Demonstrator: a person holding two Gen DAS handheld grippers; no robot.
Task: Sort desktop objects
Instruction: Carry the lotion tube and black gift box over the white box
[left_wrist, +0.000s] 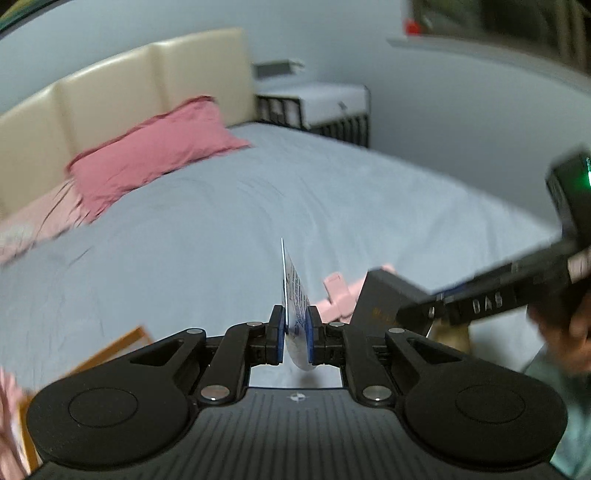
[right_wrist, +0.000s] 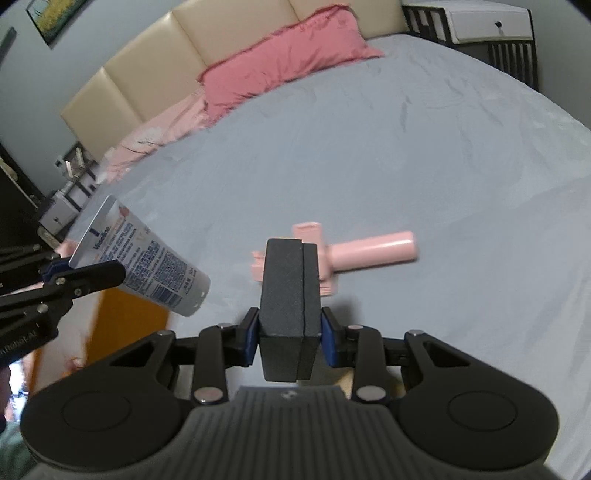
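Bedroom setting: a wide bed with a pale grey-blue sheet (right_wrist: 369, 155) serves as the work surface, with a cream padded headboard (right_wrist: 221, 33) and a rose-pink pillow (right_wrist: 288, 48) behind. Left tongs (left_wrist: 295, 332) are clamped on the flat crimped end of a white plastic Vaseline tube with blue print (right_wrist: 147, 258), held aloft over the sheet. Right tongs (right_wrist: 290, 334) are clamped on a dark grey rectangular box (right_wrist: 290, 295), also clear of the bed. A pale pink plastic handled object (right_wrist: 369, 251) lies on the sheet just beyond the box. An orange-rimmed container (right_wrist: 129, 317) shows partly below the tube; its contents cannot be made out. Judgement: both items are in carriage, mid-sort. Next move calls for lowering each over its destination before release.
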